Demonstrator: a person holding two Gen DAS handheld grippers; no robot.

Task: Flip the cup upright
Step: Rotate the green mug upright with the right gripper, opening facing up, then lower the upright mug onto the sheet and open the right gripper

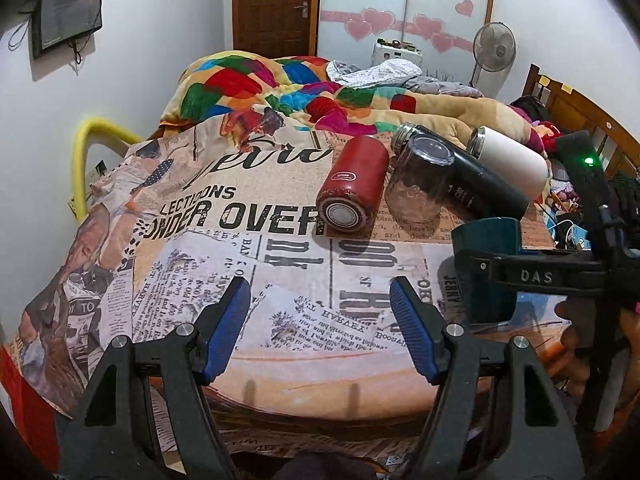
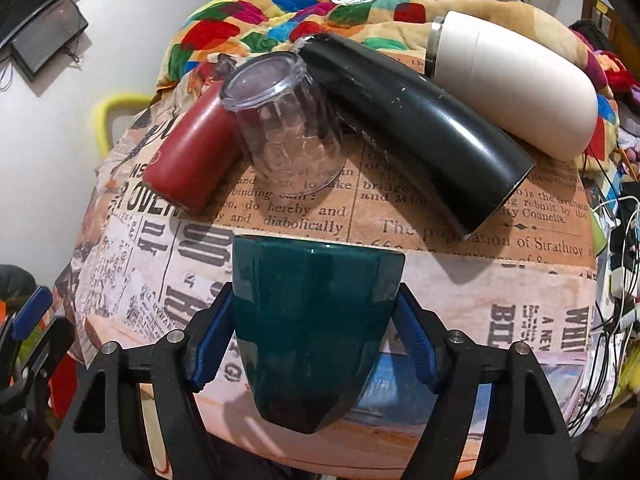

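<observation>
Teal cup (image 2: 316, 320) in right gripper (image 2: 316, 332), 3 flasks, 1 glass (image 2: 286, 128)

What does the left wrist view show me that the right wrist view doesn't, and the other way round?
Only the left wrist view shows the left tongs wide open over bare tablecloth, the brown door, the whole standing fan and the right tool's body from the side.

Only the right wrist view shows both blue pads of the right tongs at the sides of the teal cup, wider end away from the camera.

Both show the teal cup, red flask, inverted clear glass, black flask, white flask and newspaper-print tablecloth.
</observation>
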